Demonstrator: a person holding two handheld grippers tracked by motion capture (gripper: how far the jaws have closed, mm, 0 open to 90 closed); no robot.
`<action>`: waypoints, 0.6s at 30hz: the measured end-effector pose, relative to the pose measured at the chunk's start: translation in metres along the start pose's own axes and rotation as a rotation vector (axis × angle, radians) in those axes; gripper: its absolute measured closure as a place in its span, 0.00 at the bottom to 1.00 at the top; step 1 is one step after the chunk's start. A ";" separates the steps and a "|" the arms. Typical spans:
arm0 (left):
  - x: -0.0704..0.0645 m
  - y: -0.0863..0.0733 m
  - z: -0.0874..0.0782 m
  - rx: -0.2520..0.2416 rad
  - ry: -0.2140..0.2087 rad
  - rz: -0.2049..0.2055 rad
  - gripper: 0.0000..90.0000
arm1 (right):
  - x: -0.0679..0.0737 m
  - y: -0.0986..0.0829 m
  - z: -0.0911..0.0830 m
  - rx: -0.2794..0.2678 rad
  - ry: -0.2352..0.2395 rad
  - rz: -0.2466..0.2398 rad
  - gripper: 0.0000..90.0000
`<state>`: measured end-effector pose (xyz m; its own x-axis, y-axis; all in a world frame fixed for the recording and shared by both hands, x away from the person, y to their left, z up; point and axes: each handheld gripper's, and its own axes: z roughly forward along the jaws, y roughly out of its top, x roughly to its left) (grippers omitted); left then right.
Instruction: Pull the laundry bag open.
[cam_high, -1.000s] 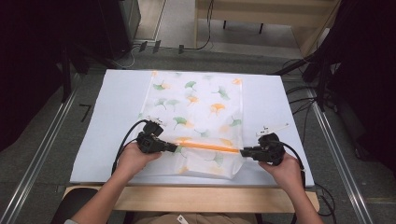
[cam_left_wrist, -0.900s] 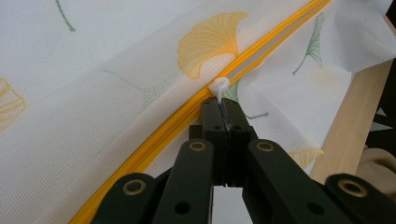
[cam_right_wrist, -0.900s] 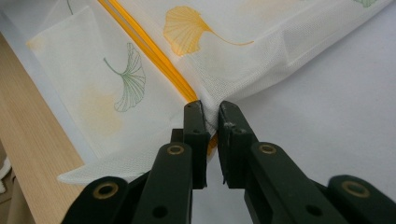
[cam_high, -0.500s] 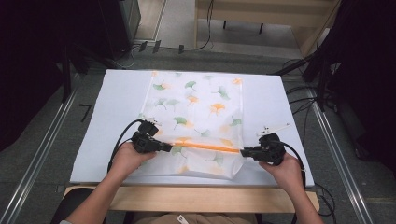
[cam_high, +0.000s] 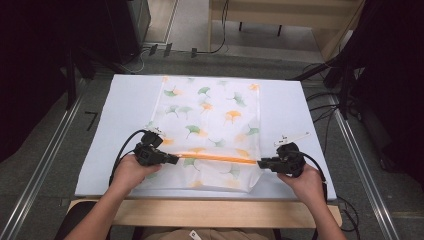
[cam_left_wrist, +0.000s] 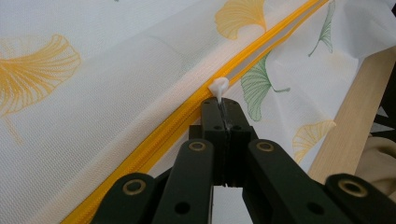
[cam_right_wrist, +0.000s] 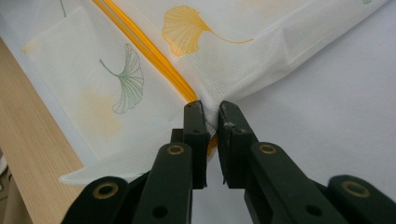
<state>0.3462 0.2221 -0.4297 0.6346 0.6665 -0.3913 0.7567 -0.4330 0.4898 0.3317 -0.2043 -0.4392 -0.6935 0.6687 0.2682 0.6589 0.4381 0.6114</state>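
Two tools are on the mesh bag (cam_high: 207, 130), which lies flat on the white table (cam_high: 120, 105) with its yellow zipper (cam_high: 215, 158) running across the near end. My left tool (cam_high: 170, 159) has its jaws pressed fully together on the small white zipper pull (cam_left_wrist: 218, 87), and my right tool (cam_high: 262, 163) pinches the bag's fabric corner (cam_right_wrist: 210, 109) at the zipper's far end, jaws narrow with the cloth bunched between them.

I judge the bag to be very light and limp: thin netting that wrinkles and lifts at the slightest tug, so it gives no resistance of its own. That is why I want the right tool anchoring the end while the left draws the pull along the teeth. The pull tab is tiny and smooth, likely to slip out if I twist, so I would keep the grip square on it and drag in line with the zipper, low to the table
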 end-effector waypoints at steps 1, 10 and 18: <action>0.000 0.000 0.000 0.001 0.000 0.000 1.00 | 0.000 0.000 0.000 -0.001 0.001 0.000 0.94; 0.001 -0.001 0.003 0.002 0.005 0.005 1.00 | 0.000 0.000 0.001 0.004 -0.001 -0.001 0.94; 0.001 -0.001 0.002 0.001 0.008 0.004 1.00 | 0.000 0.000 0.001 0.007 -0.002 0.000 0.94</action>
<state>0.3466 0.2215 -0.4323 0.6364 0.6695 -0.3831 0.7542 -0.4362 0.4908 0.3315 -0.2036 -0.4395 -0.6931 0.6697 0.2668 0.6608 0.4423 0.6064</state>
